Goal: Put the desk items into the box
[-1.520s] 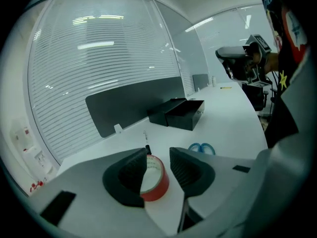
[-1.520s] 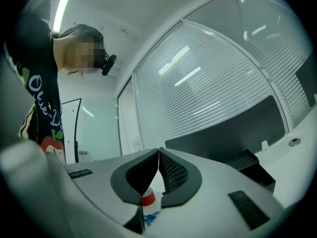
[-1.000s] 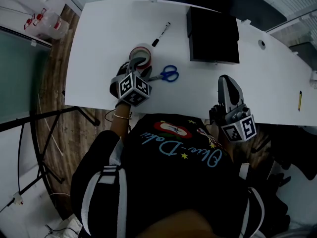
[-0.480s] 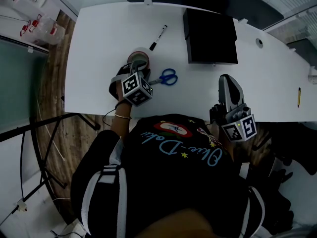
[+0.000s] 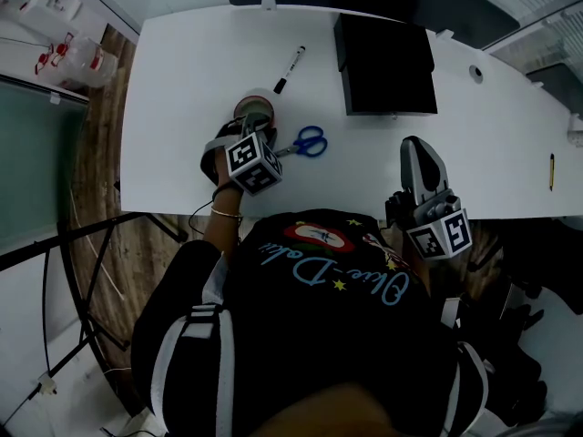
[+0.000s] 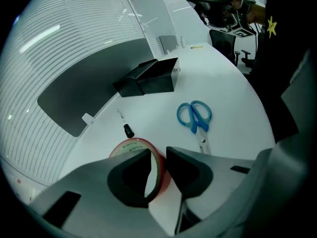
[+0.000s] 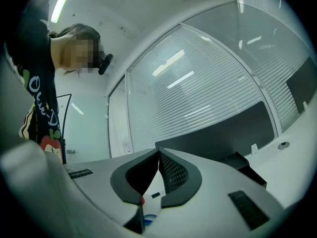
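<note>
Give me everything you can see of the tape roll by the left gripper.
The tape roll is a red ring with a pale inner core and faint print on its top edge; it looks like plastic tape. It lies flat on the white desk, close to the marker and left of the scissors. The left gripper straddles its near wall, one jaw in the hole, one outside. The jaws have just been closing, but no firm pinch shows yet.

Smooth white desk [image 5: 182,107], semi-matt. Glossy red plastic tape roll [image 6: 130,146]; scissors [image 6: 198,128] w/ shiny blue plastic handles, metal blades; marker [image 5: 291,67] w/ black plastic cap. Matt black box [image 5: 387,66]; wood-grain floor [image 5: 100,180].
</note>
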The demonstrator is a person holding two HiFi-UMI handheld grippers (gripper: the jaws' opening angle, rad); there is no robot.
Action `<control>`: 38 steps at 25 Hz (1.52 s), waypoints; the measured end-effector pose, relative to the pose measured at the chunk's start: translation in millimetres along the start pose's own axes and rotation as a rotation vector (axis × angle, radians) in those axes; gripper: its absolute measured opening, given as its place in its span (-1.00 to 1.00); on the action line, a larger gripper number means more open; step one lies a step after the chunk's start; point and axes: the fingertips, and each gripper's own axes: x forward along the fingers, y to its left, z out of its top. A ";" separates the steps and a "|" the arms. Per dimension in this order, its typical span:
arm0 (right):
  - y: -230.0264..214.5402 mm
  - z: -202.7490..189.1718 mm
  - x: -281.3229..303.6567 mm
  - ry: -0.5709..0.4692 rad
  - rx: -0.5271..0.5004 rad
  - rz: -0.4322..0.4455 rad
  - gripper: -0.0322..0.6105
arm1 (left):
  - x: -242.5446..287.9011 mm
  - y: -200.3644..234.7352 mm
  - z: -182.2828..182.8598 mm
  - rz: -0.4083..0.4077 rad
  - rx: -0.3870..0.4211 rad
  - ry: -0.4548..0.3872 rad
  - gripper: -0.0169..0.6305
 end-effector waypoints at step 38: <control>3.2 1.8 -7.7 -0.003 -0.019 0.009 -0.85 | -108.8 43.7 71.1 0.042 -0.482 -0.620 -0.66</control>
